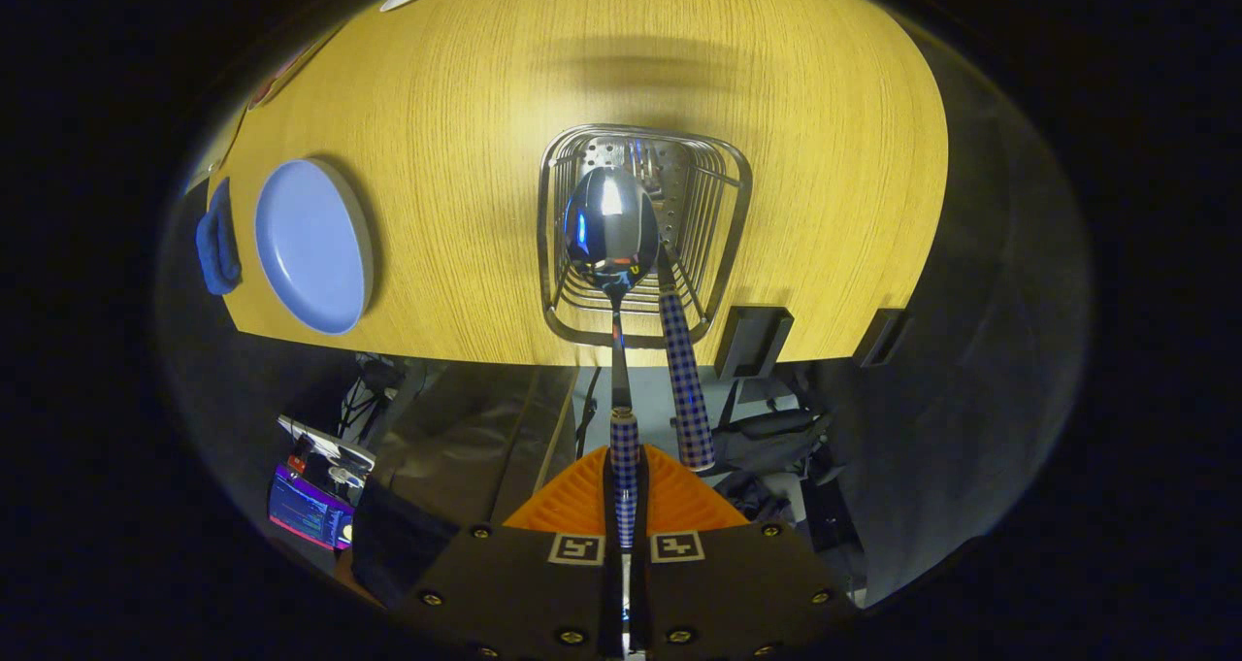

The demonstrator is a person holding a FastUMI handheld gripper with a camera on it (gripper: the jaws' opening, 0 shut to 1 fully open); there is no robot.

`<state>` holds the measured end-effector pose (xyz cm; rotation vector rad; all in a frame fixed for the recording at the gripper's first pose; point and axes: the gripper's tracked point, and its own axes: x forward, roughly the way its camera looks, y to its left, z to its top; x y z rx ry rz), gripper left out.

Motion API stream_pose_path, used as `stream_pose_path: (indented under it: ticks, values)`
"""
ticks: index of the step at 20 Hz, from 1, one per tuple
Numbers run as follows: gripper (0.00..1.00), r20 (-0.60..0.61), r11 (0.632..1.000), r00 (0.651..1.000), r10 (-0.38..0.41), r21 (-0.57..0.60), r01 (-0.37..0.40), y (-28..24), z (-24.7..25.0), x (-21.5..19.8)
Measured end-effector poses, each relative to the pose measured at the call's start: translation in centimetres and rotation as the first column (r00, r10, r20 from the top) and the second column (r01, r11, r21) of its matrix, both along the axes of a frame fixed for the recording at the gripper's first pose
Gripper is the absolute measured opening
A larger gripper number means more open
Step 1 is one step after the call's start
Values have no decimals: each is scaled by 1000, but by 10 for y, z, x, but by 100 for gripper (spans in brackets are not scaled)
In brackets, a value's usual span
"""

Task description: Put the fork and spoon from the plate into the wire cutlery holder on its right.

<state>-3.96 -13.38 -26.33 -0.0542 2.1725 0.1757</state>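
Gripper [626, 494]: the 2 orange fingers [577, 501] are pressed together on the checked handle of the spoon, which is clamped between them.
Spoon [611, 222]: a polished steel bowl is seen, bright with reflections, joined by a thin metal neck to a blue-and-white checked handle. It is held out ahead of the fingers, the bowl poised over the mouth of the wire cutlery holder; whether the bowl is touching the wires cannot be told.
Fork [685, 380]: a matching blue-and-white checked handle is seen leaning out of the holder toward the gripper, just beside the spoon's handle. Its head is set inside the holder and is partly hidden by the spoon's bowl.
Wire cutlery holder [730, 216]: a rounded-square basket of thin steel wires with a perforated floor is stood on the wooden table, close to the near edge.
Plate [312, 246]: 1 pale blue round plate is laid on the table, well apart from the holder, with nothing on it.
Cloth [217, 239]: a blue folded cloth is placed just beside the plate, on its far side from the holder.
Table [466, 88]: a light wood-grain top.
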Motion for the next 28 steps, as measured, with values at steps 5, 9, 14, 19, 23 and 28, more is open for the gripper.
stream_pose_path:
  ticks: [5, 9, 14, 19, 23, 28]
  values:
    - [3, -61, 999, 998, 23, -24, -25, 2, -6, 10]
    - [3, -94, 998, 995, 34, -39, -38, 3, -14, 15]
    - [3, -154, 997, 986, 68, -37, -74, 6, -12, 18]
    - [3, -191, 996, 979, 67, -52, -78, 1, -13, 27]
    - [5, -200, 992, 974, 106, -42, -117, -1, -12, 29]
    - [8, -194, 991, 974, 119, -33, -128, -2, -13, 31]
